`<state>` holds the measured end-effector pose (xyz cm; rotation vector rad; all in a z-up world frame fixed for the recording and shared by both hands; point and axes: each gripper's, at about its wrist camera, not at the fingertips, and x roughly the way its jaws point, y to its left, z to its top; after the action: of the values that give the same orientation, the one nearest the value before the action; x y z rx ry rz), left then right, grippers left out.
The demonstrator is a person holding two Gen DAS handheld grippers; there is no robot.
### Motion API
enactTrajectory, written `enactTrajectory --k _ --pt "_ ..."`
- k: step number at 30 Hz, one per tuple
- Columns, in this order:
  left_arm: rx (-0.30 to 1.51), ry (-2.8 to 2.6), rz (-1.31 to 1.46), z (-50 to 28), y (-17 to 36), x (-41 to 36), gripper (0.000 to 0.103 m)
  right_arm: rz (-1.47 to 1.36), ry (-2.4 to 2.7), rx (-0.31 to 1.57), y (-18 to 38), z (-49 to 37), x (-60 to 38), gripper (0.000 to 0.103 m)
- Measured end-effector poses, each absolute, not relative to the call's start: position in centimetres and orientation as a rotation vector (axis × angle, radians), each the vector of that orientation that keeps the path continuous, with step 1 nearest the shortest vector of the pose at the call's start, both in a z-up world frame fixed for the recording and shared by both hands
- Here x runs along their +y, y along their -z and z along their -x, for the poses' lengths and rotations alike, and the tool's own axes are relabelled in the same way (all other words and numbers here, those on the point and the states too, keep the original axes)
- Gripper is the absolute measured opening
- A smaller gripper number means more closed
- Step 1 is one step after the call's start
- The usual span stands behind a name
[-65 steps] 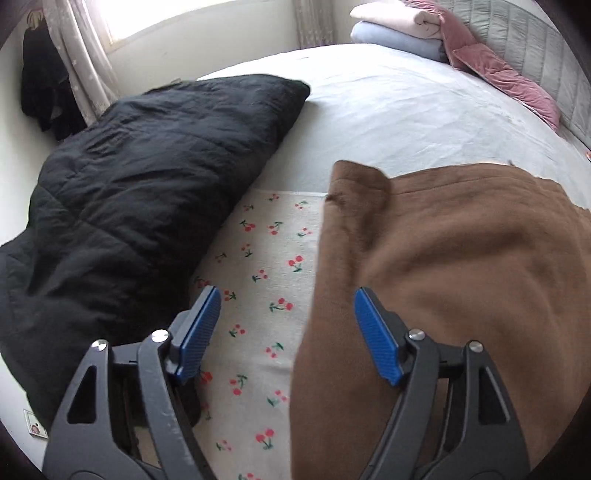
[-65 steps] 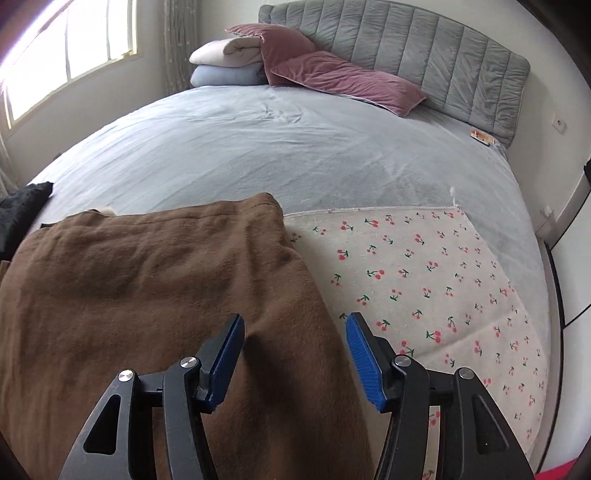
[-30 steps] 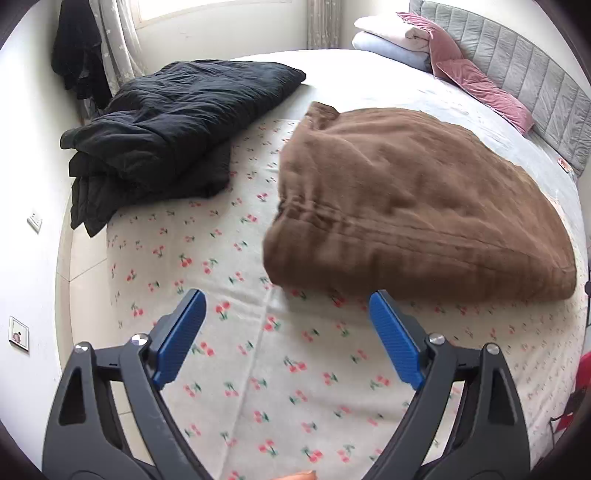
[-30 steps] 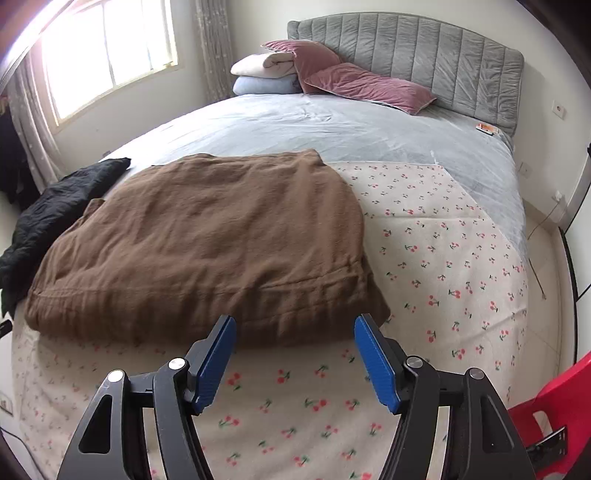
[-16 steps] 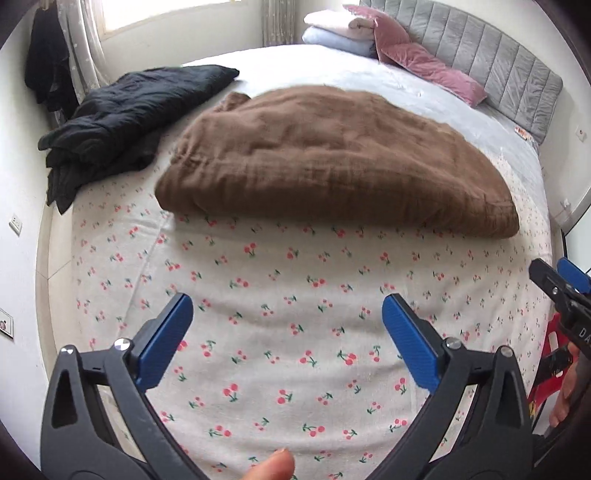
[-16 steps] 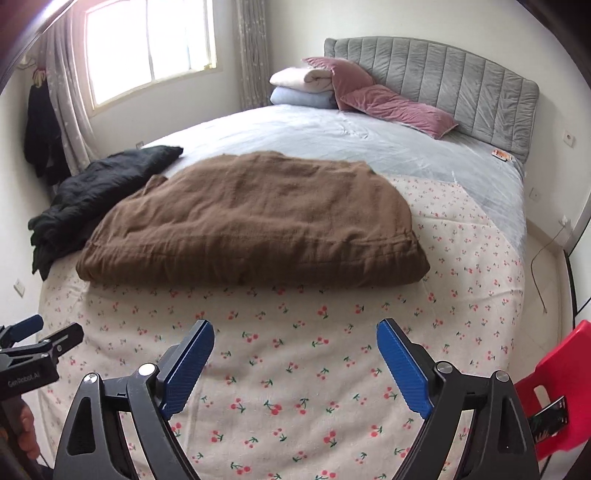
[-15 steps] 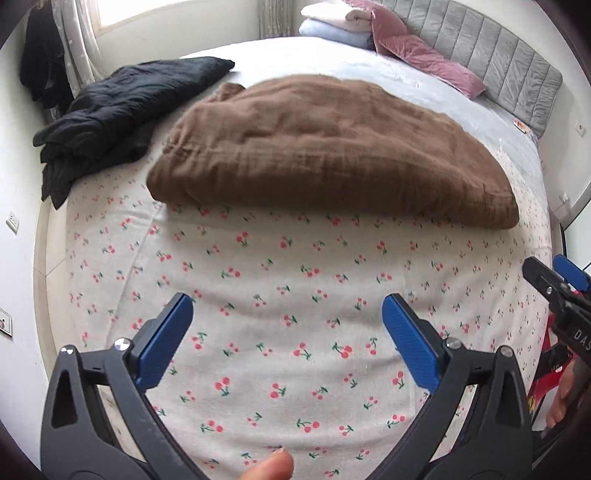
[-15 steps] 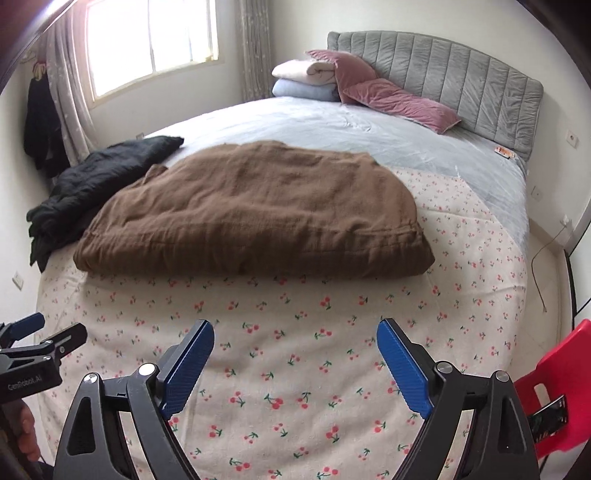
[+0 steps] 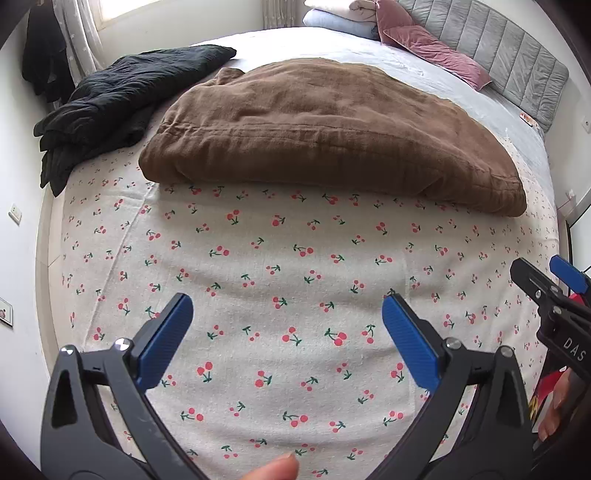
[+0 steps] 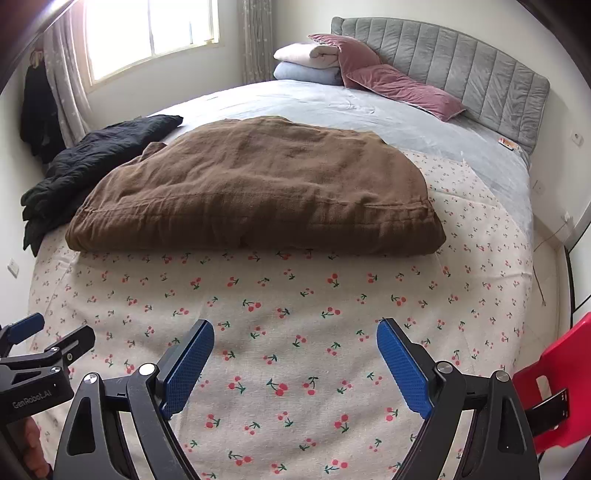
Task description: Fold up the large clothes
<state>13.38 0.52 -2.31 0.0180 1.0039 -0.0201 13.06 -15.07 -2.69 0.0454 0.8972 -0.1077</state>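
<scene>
- Your left tool (image 9: pixel 286 321) hangs over the near part of the bed, jaws spread wide, nothing btwn the blue pads (image 9: pixel 166 338); only cherry-print sheet (image 9: pixel 295 258) shows in the gap.
- Your right tool (image 10: pixel 295 363) is also wide apart w/ nothing btwn its pads (image 10: pixel 402 369), over the same sheet, just right of the left one.
- Each tool shows at the edge of the other's view: right one at the far right of the left cam, left one at the lower left of the right cam.
- Brown garment (image 10: pixel 255 192) lies folded in a thick flat bundle across the middle of the bed, long folded edge facing you, resting on the cherry sheet. Well apart from both tools, neither touches it.
- Black jacket (image 9: pixel 110 99) is heaped at the left edge of the bed, just beside the brown bundle's left end; can't tell if they touch.
- Far end: grey bedspread (image 10: pixel 332 107), pink pillows (image 10: pixel 402 88) and folded white and blue bedding (image 10: pixel 306 62) against the grey padded headboard (image 10: pixel 461 70).
- Red chair (image 10: pixel 554 373) sits off the right side of the bed, near you.
- A fingertip (image 9: pixel 273 470) of yours pokes in at the bottom of the left view.
- Window (image 10: pixel 147 33) w/ curtain on the far left wall.
</scene>
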Motion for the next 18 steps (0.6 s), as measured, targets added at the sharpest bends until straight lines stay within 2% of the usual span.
enactTrajectory --k 18 --pt "0.989 0.013 -0.015 -13.35 2.03 0.63 0.102 -0.02 0.108 0.892 2.94 -13.16 -14.55 0.091"
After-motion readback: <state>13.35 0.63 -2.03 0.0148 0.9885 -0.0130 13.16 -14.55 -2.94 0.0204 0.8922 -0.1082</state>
